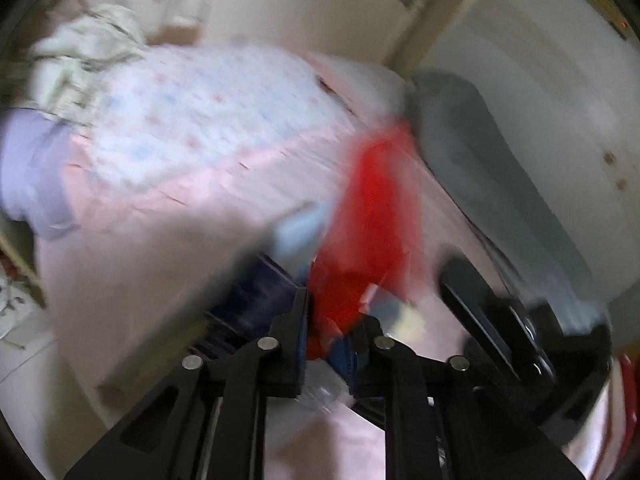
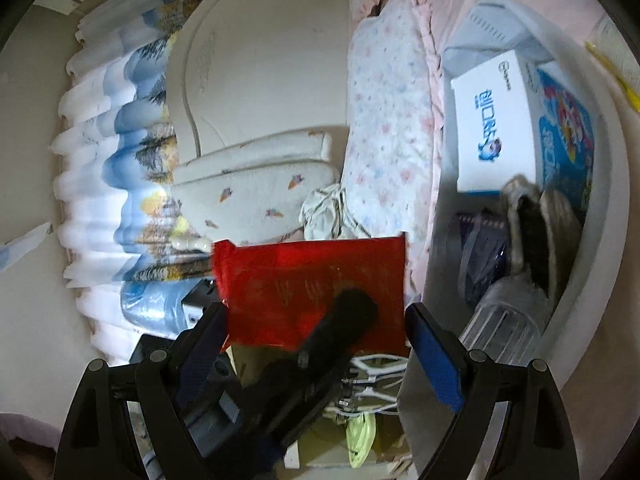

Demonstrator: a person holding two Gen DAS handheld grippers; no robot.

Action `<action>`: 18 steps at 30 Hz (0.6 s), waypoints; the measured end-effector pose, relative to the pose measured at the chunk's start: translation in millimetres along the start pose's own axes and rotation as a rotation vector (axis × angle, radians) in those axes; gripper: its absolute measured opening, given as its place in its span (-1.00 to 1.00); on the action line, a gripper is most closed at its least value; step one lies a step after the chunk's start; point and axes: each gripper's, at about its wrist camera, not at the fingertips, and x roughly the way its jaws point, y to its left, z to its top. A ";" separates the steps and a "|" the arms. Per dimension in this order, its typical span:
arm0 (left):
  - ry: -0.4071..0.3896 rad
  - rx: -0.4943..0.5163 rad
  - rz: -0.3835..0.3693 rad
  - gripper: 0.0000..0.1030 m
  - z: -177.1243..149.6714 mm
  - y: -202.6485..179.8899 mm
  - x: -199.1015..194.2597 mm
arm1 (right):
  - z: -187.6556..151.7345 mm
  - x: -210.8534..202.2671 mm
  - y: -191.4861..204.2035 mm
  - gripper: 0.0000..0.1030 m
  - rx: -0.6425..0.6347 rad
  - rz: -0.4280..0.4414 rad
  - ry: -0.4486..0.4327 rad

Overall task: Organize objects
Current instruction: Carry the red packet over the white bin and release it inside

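Observation:
My left gripper (image 1: 334, 332) is shut on a red packet (image 1: 372, 216), which hangs blurred in the air above the pink bed (image 1: 160, 280). In the right wrist view the same red packet (image 2: 296, 280) sits between my open right gripper's fingers (image 2: 316, 336), with the black left gripper (image 2: 320, 344) reaching in and clamped on it from below. The right gripper's blue-padded jaws stand wide apart, on either side of the packet. The white basket (image 2: 600, 240) lies to the right, holding a white and blue box (image 2: 520, 128), a furry item (image 2: 536, 232) and a clear bottle (image 2: 504, 332).
A floral pillow (image 2: 388, 140) lies on the bed by the basket. A curtain (image 2: 112, 184) hangs at the left. A grey-rimmed white tub (image 1: 540, 140) fills the right of the left wrist view. White hangers (image 2: 372, 376) lie below the packet.

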 end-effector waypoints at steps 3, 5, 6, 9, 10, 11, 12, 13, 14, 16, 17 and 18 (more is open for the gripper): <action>-0.014 -0.020 0.053 -0.74 8.5 13.7 -3.7 | 0.7 -21.9 -3.2 0.75 0.015 -0.025 -0.064; 0.024 -0.043 0.045 -0.74 8.3 19.0 3.2 | 3.3 -43.6 -10.9 0.75 0.047 -0.006 -0.133; 0.056 -0.041 0.048 -0.74 6.6 18.2 9.4 | 4.6 -53.2 -15.6 0.75 0.059 0.005 -0.156; 0.140 0.002 0.075 -0.74 -5.0 8.4 19.2 | 6.7 -63.8 -20.2 0.75 0.078 0.007 -0.188; 0.172 0.023 0.089 -0.74 -11.0 5.7 22.2 | 6.9 -66.9 -22.5 0.75 0.085 -0.002 -0.194; 0.204 0.040 0.104 -0.74 -11.6 2.7 31.3 | 6.6 -68.6 -23.3 0.75 0.091 -0.011 -0.196; 0.231 0.045 0.113 -0.74 -14.6 1.0 36.3 | 6.1 -69.6 -23.7 0.75 0.096 -0.019 -0.198; 0.247 0.042 0.116 -0.74 -17.3 1.7 38.3 | 5.1 -70.6 -23.8 0.75 0.095 -0.034 -0.196; 0.260 0.038 0.120 -0.73 -26.6 2.4 34.3 | 4.0 -70.7 -24.1 0.75 0.096 -0.049 -0.191; 0.281 0.035 0.137 -0.71 -27.9 4.7 38.1 | 1.9 -68.8 -23.0 0.75 0.094 -0.077 -0.176; 0.287 0.034 0.154 -0.67 -28.2 6.0 39.3 | 1.4 -66.8 -21.6 0.75 0.093 -0.088 -0.171; 0.288 0.030 0.168 -0.62 -29.7 4.8 37.8 | 1.1 -65.9 -21.9 0.75 0.093 -0.098 -0.166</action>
